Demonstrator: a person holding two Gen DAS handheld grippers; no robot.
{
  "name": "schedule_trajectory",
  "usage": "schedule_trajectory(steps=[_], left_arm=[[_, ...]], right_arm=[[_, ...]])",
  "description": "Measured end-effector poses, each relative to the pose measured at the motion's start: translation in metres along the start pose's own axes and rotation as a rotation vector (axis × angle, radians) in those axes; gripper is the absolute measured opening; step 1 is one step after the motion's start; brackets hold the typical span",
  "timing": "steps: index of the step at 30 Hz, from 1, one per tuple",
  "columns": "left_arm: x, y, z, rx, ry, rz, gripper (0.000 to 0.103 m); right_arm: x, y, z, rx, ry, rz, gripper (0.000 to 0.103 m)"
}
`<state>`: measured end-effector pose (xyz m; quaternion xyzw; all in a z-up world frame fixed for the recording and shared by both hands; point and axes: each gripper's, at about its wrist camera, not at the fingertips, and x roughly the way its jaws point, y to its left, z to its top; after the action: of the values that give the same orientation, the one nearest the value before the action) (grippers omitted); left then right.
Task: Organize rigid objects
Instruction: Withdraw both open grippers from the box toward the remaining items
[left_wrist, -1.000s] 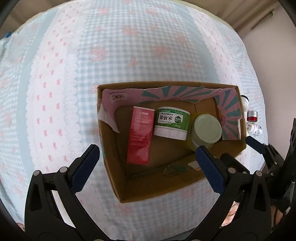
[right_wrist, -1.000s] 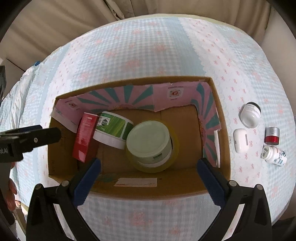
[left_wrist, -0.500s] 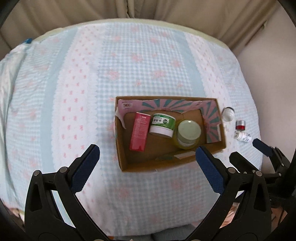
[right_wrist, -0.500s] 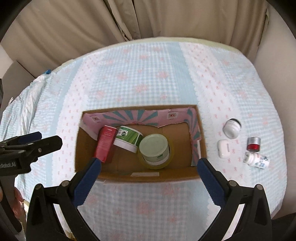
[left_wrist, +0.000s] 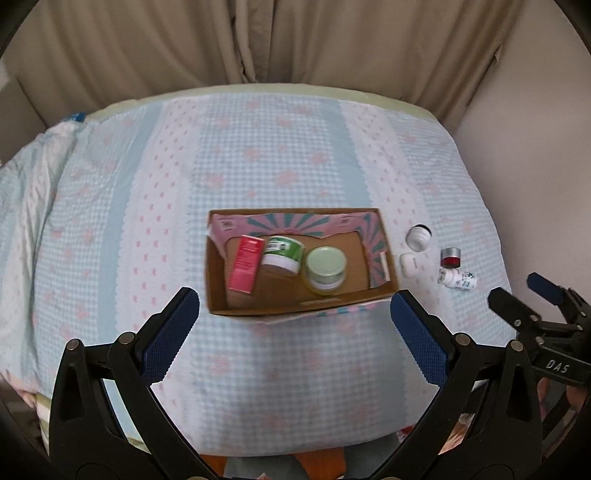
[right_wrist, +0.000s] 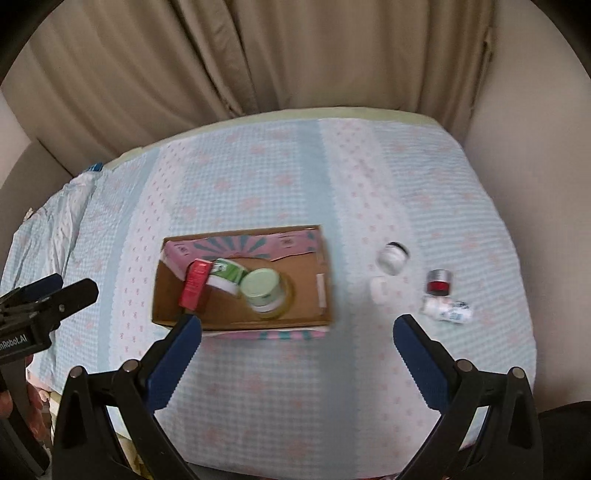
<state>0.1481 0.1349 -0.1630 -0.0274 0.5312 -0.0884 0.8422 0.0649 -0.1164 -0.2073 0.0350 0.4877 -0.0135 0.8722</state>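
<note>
A cardboard box (left_wrist: 218, 295) (right_wrist: 236, 321) with a pink and teal lining sits mid-table. Inside lie a red carton (left_wrist: 245, 264) (right_wrist: 194, 283), a green-labelled tub (left_wrist: 282, 254) (right_wrist: 227, 280) and a pale green-lidded jar (left_wrist: 325, 269) (right_wrist: 263, 290). Right of the box on the cloth are a white round jar (left_wrist: 418, 237) (right_wrist: 393, 257), a white case (left_wrist: 409, 264) (right_wrist: 380, 289), a red and silver jar (left_wrist: 450, 257) (right_wrist: 438, 282) and a white bottle on its side (left_wrist: 456, 279) (right_wrist: 447, 310). My left gripper (left_wrist: 295, 332) and right gripper (right_wrist: 297, 343) both hang open and empty, high above the table's near side.
A blue gingham cloth with pink bows (left_wrist: 280, 177) covers the table. Beige curtains (left_wrist: 258, 40) hang behind it and a plain wall (left_wrist: 535, 129) stands at the right. The right gripper (left_wrist: 543, 295) shows at the left view's right edge; the left gripper (right_wrist: 44, 295) at the right view's left edge.
Both grippers have pulled up and back from the box, so the whole table and curtains now show. The objects have not moved. Both stay open.
</note>
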Motion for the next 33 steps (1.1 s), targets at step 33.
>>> schedule_trajectory(steps=[33], left_arm=[[0.158, -0.268, -0.041, -0.099, 0.148, -0.077, 0.103]], right_arm=[[0.071, -0.267, -0.026, -0.098, 0.049, 0.075, 0.103]])
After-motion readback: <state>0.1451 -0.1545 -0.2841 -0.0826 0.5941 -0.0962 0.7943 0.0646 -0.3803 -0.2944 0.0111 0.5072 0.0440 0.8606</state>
